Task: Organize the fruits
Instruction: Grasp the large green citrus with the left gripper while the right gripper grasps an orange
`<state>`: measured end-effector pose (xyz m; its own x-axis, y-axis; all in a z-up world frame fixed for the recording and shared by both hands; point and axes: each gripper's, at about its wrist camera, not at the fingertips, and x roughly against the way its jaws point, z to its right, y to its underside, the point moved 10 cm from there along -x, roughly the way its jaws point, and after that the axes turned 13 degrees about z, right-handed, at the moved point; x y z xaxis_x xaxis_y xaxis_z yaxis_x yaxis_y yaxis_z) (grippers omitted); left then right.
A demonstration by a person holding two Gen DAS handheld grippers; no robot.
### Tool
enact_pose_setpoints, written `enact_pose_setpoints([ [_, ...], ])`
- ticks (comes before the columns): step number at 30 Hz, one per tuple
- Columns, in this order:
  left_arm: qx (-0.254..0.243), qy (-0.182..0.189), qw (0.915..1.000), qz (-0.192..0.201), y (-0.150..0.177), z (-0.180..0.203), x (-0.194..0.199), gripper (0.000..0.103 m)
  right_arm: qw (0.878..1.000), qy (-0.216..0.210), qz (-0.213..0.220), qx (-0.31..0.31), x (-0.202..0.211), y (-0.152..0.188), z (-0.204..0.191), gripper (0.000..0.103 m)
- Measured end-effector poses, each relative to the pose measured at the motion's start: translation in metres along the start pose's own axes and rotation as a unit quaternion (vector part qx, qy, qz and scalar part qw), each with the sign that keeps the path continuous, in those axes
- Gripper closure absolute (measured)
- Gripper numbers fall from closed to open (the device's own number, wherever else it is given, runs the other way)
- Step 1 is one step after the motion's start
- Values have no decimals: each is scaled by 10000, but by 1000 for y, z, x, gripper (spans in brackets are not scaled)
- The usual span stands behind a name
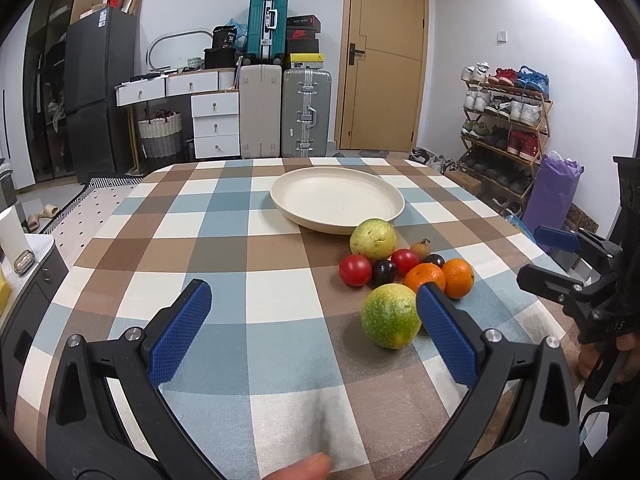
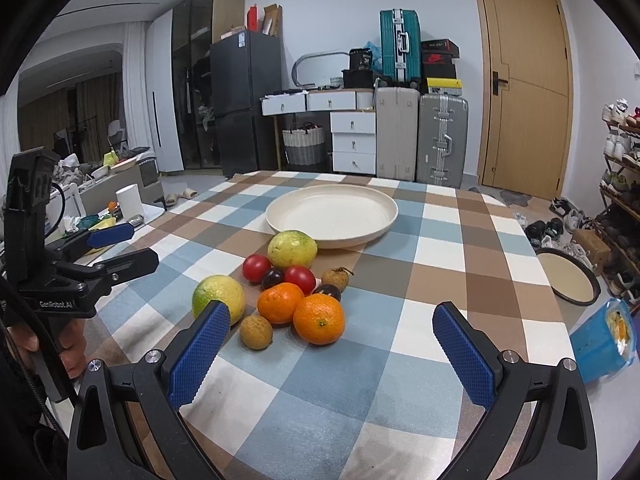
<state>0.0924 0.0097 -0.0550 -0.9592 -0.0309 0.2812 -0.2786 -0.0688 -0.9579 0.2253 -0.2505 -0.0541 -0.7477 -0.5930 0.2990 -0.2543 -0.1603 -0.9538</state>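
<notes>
Both the left gripper (image 1: 314, 312) and the right gripper (image 2: 332, 334) were spread wide, grasping nothing; the fruit pile (image 2: 288, 280) lay just ahead, the plate (image 2: 332, 216) beyond.

— What is seen over the checked-cloth counter (image 1: 248, 240)?
— The left gripper (image 1: 314, 312), blue fingers (image 1: 180, 332) spread wide; a speckled green-yellow round fruit (image 1: 390, 316) lies just beside the right one.
— And beyond?
— A cream round plate (image 1: 336, 200), bare.
</notes>
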Motion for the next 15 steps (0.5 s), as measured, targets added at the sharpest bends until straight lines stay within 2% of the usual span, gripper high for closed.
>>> enact_pose_setpoints([
  [11, -131, 71, 9978, -640, 19, 15, -18, 1, 9966, 179, -791, 168, -9, 20, 9, 0],
  [15, -101, 197, 9947, -1001, 30, 22, -29, 1, 9942, 79, -1071, -89, -22, 24, 12, 1],
])
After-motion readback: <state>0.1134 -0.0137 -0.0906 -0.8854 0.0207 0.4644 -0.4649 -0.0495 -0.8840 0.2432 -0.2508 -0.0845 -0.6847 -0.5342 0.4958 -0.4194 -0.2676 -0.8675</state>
